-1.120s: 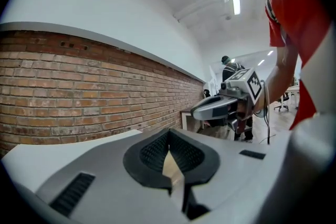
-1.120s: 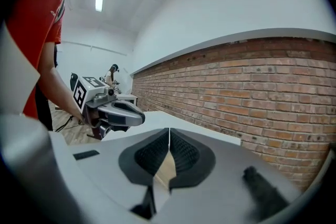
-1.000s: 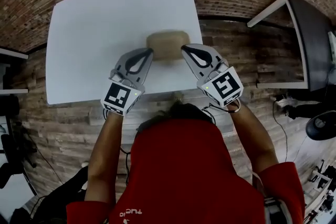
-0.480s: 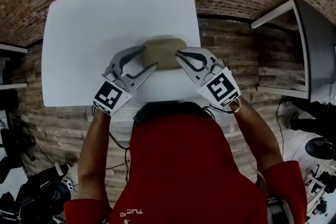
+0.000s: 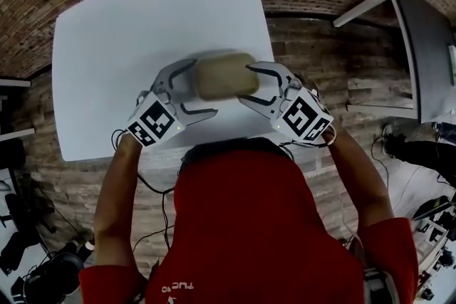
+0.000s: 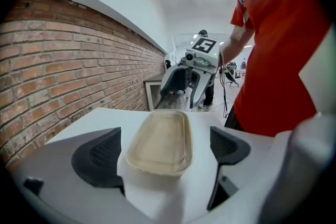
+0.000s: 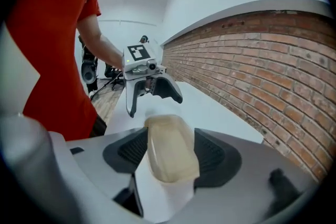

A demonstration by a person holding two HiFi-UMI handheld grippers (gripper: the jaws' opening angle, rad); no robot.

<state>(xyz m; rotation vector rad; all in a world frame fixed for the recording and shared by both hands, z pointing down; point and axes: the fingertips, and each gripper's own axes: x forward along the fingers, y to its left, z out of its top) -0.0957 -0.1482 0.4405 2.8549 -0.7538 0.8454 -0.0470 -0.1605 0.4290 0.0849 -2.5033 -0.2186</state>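
Beige tray (image 5: 226, 76) is pinched by the right gripper (image 5: 247, 84); left gripper (image 5: 204, 87) gapes around its other end.

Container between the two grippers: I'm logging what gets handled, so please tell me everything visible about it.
The beige container is a shallow, rounded-rectangular tray with a raised rim and a smooth matte surface, like moulded fibre or plastic. Whether it has a lid is unclear. It lies flat near the front edge of the white table. The left gripper has its jaws wide apart around one end. The right gripper has its jaws pressed against the sides of the other end.
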